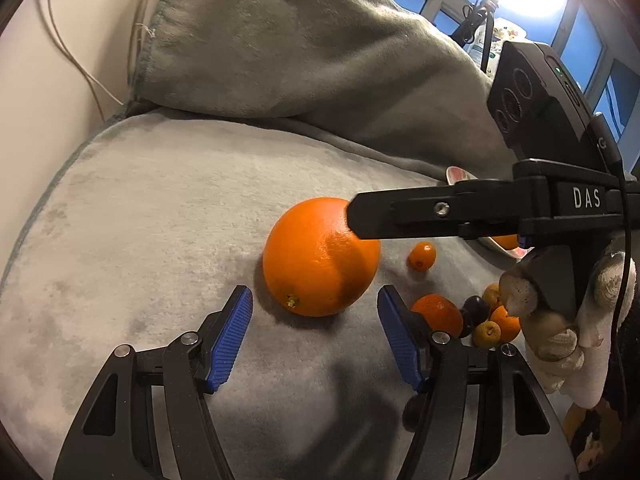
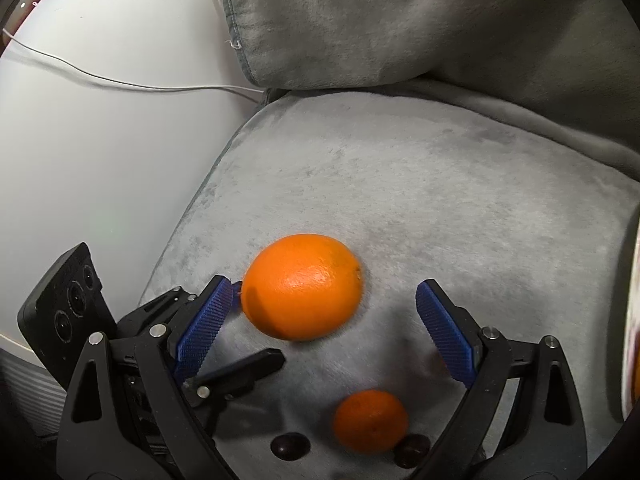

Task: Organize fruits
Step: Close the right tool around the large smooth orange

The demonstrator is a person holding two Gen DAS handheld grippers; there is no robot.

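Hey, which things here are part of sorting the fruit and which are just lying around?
Part of the job:
large orange
small oranges
dark plums
yellowish small fruits
plate
left tongs, open
right tongs, open

Just lying about:
grey cushion
white cable

Left gripper (image 1: pixel 315 338): black linkage arms, silver pivot screws, fingers (image 1: pixel 231 340) faced with ribbed blue pads. Right gripper (image 2: pixel 324 330): same build. At the right of the left wrist view, its black body is lettered "DAS", carries a three-lens camera block (image 1: pixel 536 96) with green LED and a black cable; a hand (image 1: pixel 560 320) in a white knit glove.
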